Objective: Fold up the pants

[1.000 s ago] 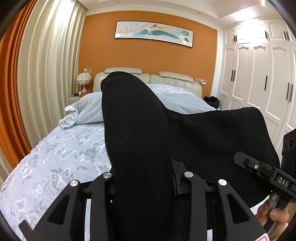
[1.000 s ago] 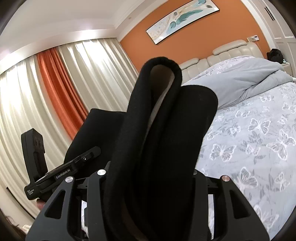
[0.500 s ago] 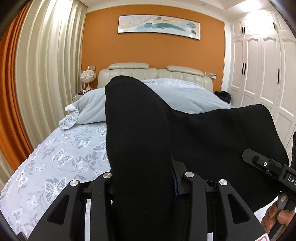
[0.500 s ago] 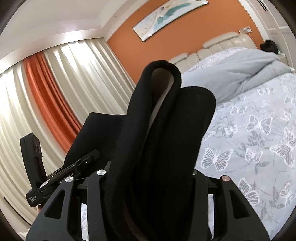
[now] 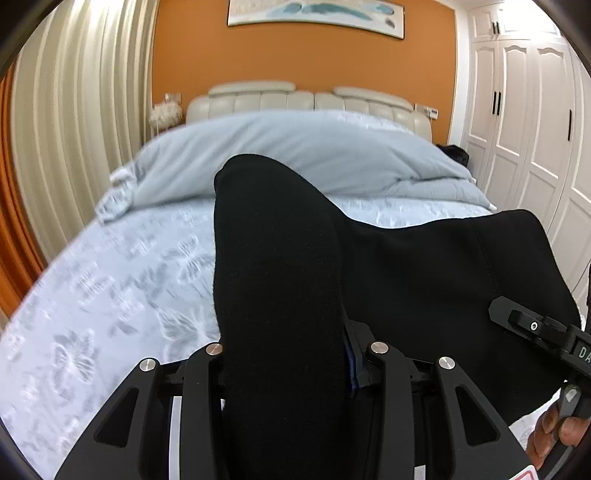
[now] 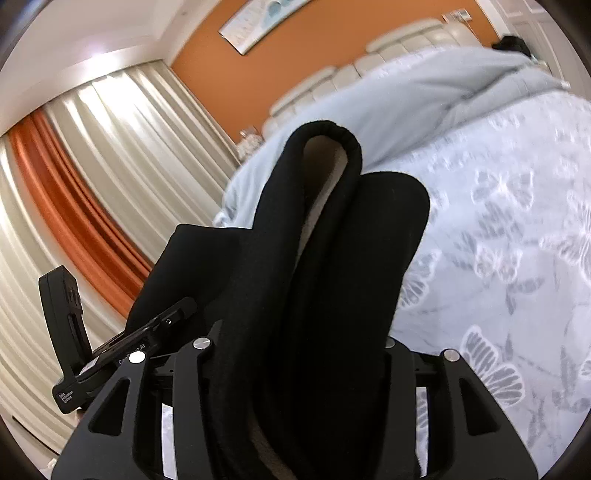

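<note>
This is a bedroom in a home. A big bed with a pale blue butterfly sheet fills the room, with a puffy light blue blanket on it. Behind it stands a soft cream headboard against an orange wall with a long picture. Tall white cupboard doors stand on one side, and cream and orange curtains hang on the other.
</note>
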`<state>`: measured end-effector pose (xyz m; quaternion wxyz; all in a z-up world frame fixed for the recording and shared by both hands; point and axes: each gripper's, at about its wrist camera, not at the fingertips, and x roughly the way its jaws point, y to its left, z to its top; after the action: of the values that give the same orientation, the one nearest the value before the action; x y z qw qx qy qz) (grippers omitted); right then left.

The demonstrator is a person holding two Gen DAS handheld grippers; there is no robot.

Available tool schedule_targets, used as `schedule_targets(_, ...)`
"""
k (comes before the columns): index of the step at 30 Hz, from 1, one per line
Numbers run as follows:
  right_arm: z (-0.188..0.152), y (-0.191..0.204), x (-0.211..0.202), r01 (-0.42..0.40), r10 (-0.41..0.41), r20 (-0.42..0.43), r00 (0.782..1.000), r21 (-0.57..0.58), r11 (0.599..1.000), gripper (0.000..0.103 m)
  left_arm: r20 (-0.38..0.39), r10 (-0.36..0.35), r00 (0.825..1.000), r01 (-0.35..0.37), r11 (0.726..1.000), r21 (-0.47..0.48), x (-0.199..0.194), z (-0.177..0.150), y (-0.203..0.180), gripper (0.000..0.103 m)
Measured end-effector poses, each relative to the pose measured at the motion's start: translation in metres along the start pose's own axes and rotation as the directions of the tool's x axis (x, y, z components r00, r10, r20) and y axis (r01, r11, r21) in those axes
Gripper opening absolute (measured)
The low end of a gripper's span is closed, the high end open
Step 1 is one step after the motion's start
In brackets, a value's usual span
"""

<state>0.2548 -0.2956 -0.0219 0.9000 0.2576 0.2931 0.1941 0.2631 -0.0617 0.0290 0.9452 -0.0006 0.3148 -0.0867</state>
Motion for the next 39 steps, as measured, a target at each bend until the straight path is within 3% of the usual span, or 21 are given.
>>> schedule_targets(2, -0.009, -0.024, 0.017, 0.02, -0.019, -0.024, 1.0, 0.021, 1.0, 0.049, -0.043, -0.012, 0.999, 0.011, 1.0, -0.02, 0.027, -0.011, 0.004, 0.037)
schedule_targets(5, -0.025, -0.071, 0.043, 0.15, -0.143, -0.116, 0.983, 0.054, 0.987, 0.056, -0.131, 0.009, 0.991, -0.015, 0.999, -0.049, 0.076, -0.037, 0.016, 0.044)
schedule_targets(6, -0.031, -0.094, 0.042, 0.237, -0.223, -0.141, 0.965, 0.091, 0.967, 0.056, -0.18, 0.015, 0.984, -0.025, 0.998, -0.052, 0.092, -0.047, 0.021, 0.046)
schedule_targets(8, -0.032, -0.114, 0.021, 0.262, -0.25, -0.093, 0.964, 0.159, 0.952, 0.056, -0.264, 0.088, 0.961, -0.114, 0.99, -0.087, 0.113, -0.066, 0.044, 0.046)
schedule_targets(9, -0.029, -0.118, 0.005, 0.263, -0.259, -0.047, 0.965, 0.191, 0.946, 0.056, -0.235, 0.049, 0.971, -0.082, 0.987, -0.135, 0.106, -0.07, 0.059, 0.046)
schedule_targets(10, -0.022, -0.112, -0.015, 0.264, -0.271, 0.014, 0.963, 0.178, 0.948, 0.056, -0.193, 0.048, 0.98, -0.08, 0.983, -0.166, 0.092, -0.067, 0.068, 0.046)
schedule_targets(13, -0.003, -0.063, -0.018, 0.186, -0.187, 0.019, 0.982, 0.043, 0.982, 0.054, -0.029, 0.121, 0.992, -0.124, 0.982, -0.146, 0.042, -0.043, 0.07, 0.045)
schedule_targets(15, 0.001, -0.021, -0.001, 0.087, -0.087, 0.001, 0.996, -0.046, 0.995, 0.054, -0.012, 0.097, 0.995, -0.098, 0.988, -0.122, 0.03, -0.026, 0.055, 0.068)
schedule_targets(17, -0.004, 0.002, 0.023, 0.061, -0.067, -0.047, 0.997, -0.109, 0.992, 0.054, -0.041, 0.043, 0.998, -0.048, 0.993, -0.11, 0.04, -0.018, 0.035, 0.076)
schedule_targets(18, -0.01, 0.006, 0.048, 0.104, -0.12, -0.093, 0.988, -0.158, 0.982, 0.054, -0.066, 0.036, 0.997, -0.043, 0.994, -0.102, 0.05, -0.02, 0.029, 0.076)
schedule_targets(20, -0.023, -0.018, 0.084, 0.235, -0.274, -0.189, 0.943, -0.203, 0.95, 0.053, -0.161, 0.054, 0.985, -0.065, 0.996, -0.064, 0.086, -0.033, 0.021, 0.076)
schedule_targets(21, -0.031, -0.038, 0.095, 0.268, -0.309, -0.228, 0.924, -0.191, 0.944, 0.043, -0.248, 0.099, 0.964, -0.111, 0.993, -0.033, 0.115, -0.049, 0.02, 0.076)
schedule_targets(22, -0.032, -0.048, 0.084, 0.24, -0.269, -0.182, 0.946, -0.169, 0.956, 0.037, -0.305, 0.143, 0.941, -0.158, 0.987, -0.024, 0.132, -0.065, 0.023, 0.077)
schedule_targets(23, -0.029, -0.048, 0.077, 0.242, -0.267, -0.181, 0.946, -0.148, 0.959, 0.038, -0.302, 0.104, 0.948, -0.126, 0.991, -0.054, 0.134, -0.075, 0.028, 0.077)
schedule_targets(24, -0.025, -0.045, 0.066, 0.273, -0.292, -0.184, 0.939, -0.126, 0.954, 0.042, -0.251, 0.069, 0.965, -0.102, 0.988, -0.119, 0.12, -0.079, 0.037, 0.076)
schedule_targets(25, -0.022, -0.036, 0.049, 0.314, -0.331, -0.178, 0.927, -0.117, 0.942, 0.053, -0.25, 0.076, 0.965, -0.113, 0.984, -0.138, 0.11, -0.077, 0.04, 0.075)
schedule_targets(26, -0.02, -0.027, 0.032, 0.318, -0.335, -0.165, 0.927, -0.121, 0.94, 0.057, -0.245, 0.082, 0.966, -0.119, 0.983, -0.141, 0.095, -0.075, 0.042, 0.073)
schedule_targets(28, -0.02, -0.004, -0.003, 0.317, -0.334, -0.114, 0.936, -0.145, 0.937, 0.076, -0.184, 0.081, 0.98, -0.105, 0.987, -0.122, 0.06, -0.069, 0.039, 0.074)
schedule_targets(31, -0.03, 0.029, -0.055, 0.357, -0.369, -0.041, 0.929, -0.177, 0.917, 0.09, -0.099, 0.145, 0.984, -0.149, 0.988, -0.037, 0.004, -0.063, 0.025, 0.082)
schedule_targets(34, -0.048, 0.051, -0.086, 0.396, -0.404, -0.006, 0.915, -0.194, 0.898, 0.096, -0.044, 0.157, 0.987, -0.157, 0.988, 0.008, -0.055, -0.072, 0.012, 0.086)
schedule_targets(39, -0.096, 0.057, -0.123, 0.383, -0.385, 0.025, 0.923, -0.174, 0.907, 0.098, -0.036, 0.093, 0.995, -0.094, 0.995, -0.034, -0.118, -0.116, 0.023, 0.087)
